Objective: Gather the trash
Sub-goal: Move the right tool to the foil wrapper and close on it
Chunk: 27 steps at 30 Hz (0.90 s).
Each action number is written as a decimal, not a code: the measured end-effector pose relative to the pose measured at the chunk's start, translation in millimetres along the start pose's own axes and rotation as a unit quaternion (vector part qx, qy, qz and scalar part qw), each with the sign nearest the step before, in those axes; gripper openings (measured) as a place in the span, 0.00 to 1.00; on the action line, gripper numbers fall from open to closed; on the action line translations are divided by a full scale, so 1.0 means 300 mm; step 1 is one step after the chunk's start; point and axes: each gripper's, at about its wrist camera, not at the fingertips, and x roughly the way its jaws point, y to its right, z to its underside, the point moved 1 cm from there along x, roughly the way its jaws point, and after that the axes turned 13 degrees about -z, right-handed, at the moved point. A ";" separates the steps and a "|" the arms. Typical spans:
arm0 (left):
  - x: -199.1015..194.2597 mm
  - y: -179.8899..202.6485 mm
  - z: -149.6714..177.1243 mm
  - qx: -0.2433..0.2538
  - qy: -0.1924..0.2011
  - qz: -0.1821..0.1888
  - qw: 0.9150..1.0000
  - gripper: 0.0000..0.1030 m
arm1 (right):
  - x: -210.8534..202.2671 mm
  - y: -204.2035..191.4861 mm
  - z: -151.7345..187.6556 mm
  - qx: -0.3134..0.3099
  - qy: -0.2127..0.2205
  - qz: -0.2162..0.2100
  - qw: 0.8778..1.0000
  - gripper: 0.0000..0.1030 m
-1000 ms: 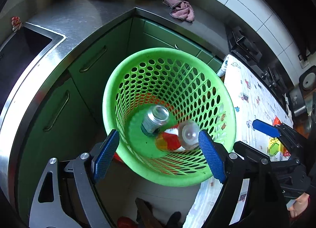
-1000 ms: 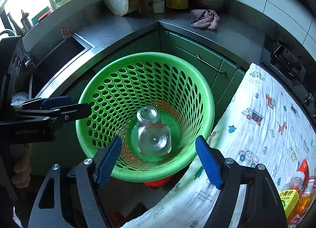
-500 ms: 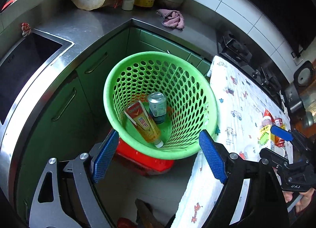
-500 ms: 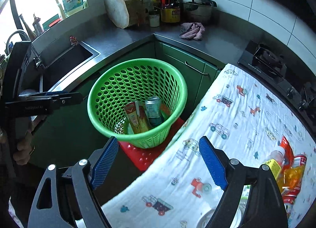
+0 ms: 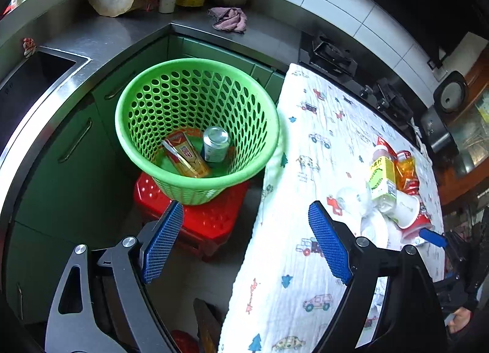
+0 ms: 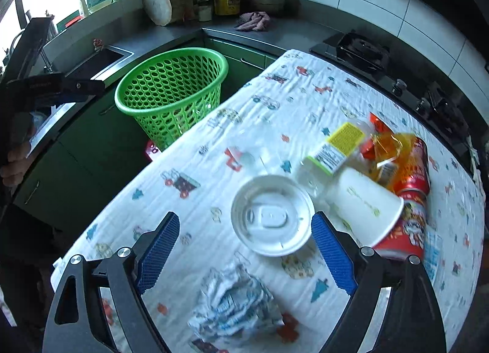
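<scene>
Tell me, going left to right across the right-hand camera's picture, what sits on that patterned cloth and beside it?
Green perforated plastic basket → crumpled white-and-blue paper wrapper → round white plastic lid → white paper cup lying on its side → red drink can.

Clear bottle [image 6: 247, 151] on cloth, blurred, outline indistinct
</scene>
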 end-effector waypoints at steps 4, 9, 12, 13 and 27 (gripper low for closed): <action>-0.009 0.066 0.044 0.007 -0.004 0.013 1.000 0.81 | -0.031 0.022 0.113 0.019 -0.002 -0.002 1.000 0.85; -0.015 0.143 0.100 0.020 -0.010 0.028 0.999 0.81 | -0.023 0.033 0.223 0.040 -0.013 -0.008 0.999 0.85; -0.015 0.187 0.125 0.033 -0.013 0.034 0.999 0.81 | -0.004 0.045 0.266 0.058 -0.017 -0.021 0.998 0.85; -0.013 0.200 0.133 0.038 -0.015 0.037 0.998 0.81 | 0.001 0.046 0.275 0.061 -0.017 -0.022 0.998 0.85; 0.080 0.414 0.208 0.099 -0.050 0.066 0.992 0.79 | 0.049 0.087 0.307 0.120 -0.003 -0.067 0.990 0.60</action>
